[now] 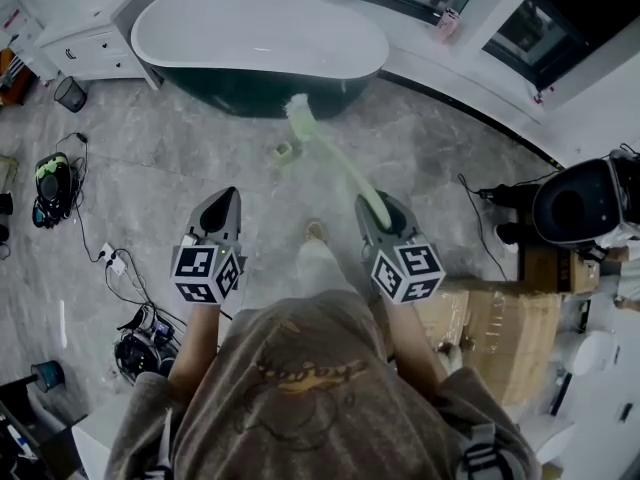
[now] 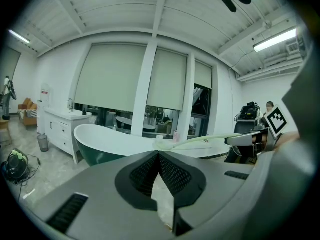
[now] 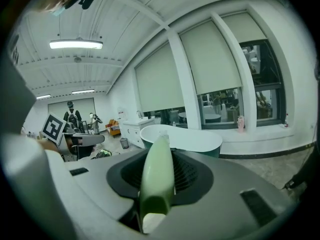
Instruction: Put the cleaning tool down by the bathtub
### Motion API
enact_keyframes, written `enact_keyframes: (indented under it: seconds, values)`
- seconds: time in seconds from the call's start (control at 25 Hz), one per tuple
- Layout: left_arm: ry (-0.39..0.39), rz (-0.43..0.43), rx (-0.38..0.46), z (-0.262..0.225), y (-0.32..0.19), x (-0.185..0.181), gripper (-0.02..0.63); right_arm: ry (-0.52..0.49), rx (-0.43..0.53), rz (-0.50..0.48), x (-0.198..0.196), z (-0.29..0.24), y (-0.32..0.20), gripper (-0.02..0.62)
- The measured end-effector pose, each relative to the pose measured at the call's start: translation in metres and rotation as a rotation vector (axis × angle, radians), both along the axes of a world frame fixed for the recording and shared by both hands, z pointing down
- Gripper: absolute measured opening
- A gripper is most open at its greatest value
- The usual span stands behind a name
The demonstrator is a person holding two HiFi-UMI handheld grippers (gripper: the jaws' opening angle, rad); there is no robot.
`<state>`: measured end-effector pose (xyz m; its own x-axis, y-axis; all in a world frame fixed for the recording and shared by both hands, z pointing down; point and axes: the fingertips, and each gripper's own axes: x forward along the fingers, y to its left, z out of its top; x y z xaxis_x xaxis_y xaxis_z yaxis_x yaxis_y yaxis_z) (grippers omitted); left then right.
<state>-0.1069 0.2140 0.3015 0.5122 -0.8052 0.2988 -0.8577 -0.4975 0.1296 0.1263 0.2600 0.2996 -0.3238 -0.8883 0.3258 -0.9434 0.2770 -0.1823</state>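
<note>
The grey marble floor (image 1: 180, 168) takes up most of the room, and the white bathtub (image 1: 260, 38) with its dark outer wall stands at the far side of it, under the windows. The person (image 1: 300, 388) stands well back from the bathtub and faces it with both arms forward. The left tongs (image 1: 228, 196) are aimed toward the bathtub's left end; their jaws are pressed together with nothing between them, so that arm looks idle and out of the way. The right tongs (image 1: 378, 208) are clamped on the thick end of the pale green cleaning tool (image 1: 335, 163). Its long handle reaches forward and to the left, and its bristled head hangs in the air just short of the bathtub's front wall, above the floor. Gripping it at the far end gives reach, so I'd guess the head can be lowered beside the bathtub without walking right up to it. A small pale green holder (image 1: 285, 152) sits on the floor just in front of the bathtub, almost under the handle. It may be the tool's stand, though I cannot be sure.
</note>
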Motion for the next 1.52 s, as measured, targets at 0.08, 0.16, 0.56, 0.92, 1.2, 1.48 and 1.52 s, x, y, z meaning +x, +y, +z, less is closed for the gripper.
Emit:
enact_keyframes:
  seconds: [0.08, 0.16, 0.56, 0.92, 1.2, 1.48, 1.52]
  values:
    - [-0.003, -0.005, -0.006, 0.0, -0.019, 0.006, 0.0, 0.002, -0.007, -0.011, 0.006, 0.001, -0.021, 0.115]
    - [-0.006, -0.013, -0.012, -0.001, -0.038, 0.012, 0.0, 0.001, -0.014, -0.025, 0.011, 0.002, -0.042, 0.115]
    - [-0.019, -0.112, -0.025, -0.008, -0.151, 0.041, 0.0, 0.028, -0.031, -0.151, 0.034, -0.001, -0.162, 0.115]
    - [-0.007, -0.215, -0.022, -0.011, -0.213, 0.053, 0.0, 0.052, -0.049, -0.269, 0.051, 0.012, -0.241, 0.115]
    - [-0.018, -0.256, -0.022, -0.005, -0.246, 0.044, 0.0, 0.053, -0.072, -0.314, 0.043, 0.028, -0.283, 0.115]
    - [-0.02, -0.245, -0.017, 0.002, -0.295, 0.035, 0.0, 0.075, -0.049, -0.311, 0.032, 0.028, -0.331, 0.115]
    - [-0.02, -0.24, -0.014, 0.001, -0.303, 0.034, 0.0, 0.077, -0.045, -0.305, 0.031, 0.027, -0.339, 0.115]
